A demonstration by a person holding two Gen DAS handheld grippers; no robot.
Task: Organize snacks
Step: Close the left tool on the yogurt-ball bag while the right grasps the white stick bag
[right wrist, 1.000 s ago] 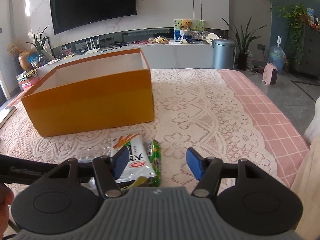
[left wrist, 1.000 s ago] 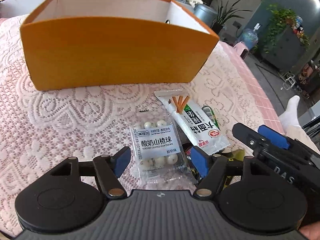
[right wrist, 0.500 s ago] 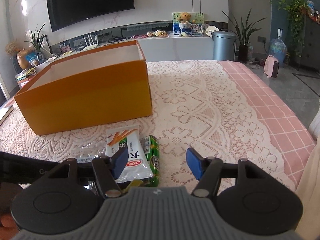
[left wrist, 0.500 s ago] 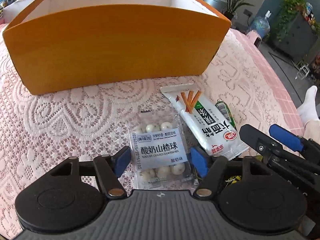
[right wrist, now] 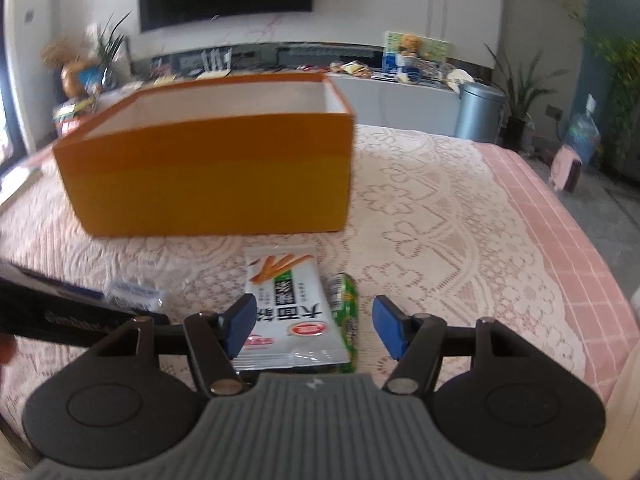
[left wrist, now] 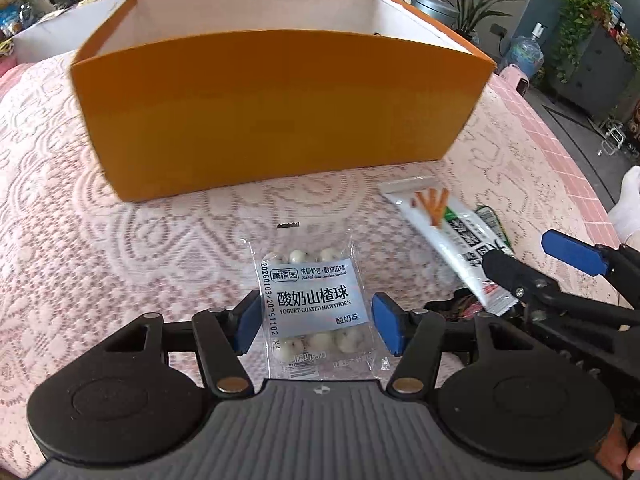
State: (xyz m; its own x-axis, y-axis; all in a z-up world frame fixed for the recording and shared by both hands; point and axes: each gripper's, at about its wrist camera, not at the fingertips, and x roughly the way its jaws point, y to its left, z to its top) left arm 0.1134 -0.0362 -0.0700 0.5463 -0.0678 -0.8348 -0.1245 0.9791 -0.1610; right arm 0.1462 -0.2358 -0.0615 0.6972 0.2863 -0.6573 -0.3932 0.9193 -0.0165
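A clear packet of yogurt-coated hawthorn balls (left wrist: 314,304) is seen lying flat on the lace-covered surface (left wrist: 120,240), framed between the blue pads of the left tongs (left wrist: 316,322), whose jaws have just been closing but are not yet pressed on it; its long axis runs straight ahead toward the orange box (left wrist: 280,112). To its right, the white stick-snack pouch (right wrist: 286,312) and a green packet (right wrist: 346,312) are straddled by the right tongs (right wrist: 316,326), held half-wide and gripping nothing. Each packet is judged nearest to the tongs above it.
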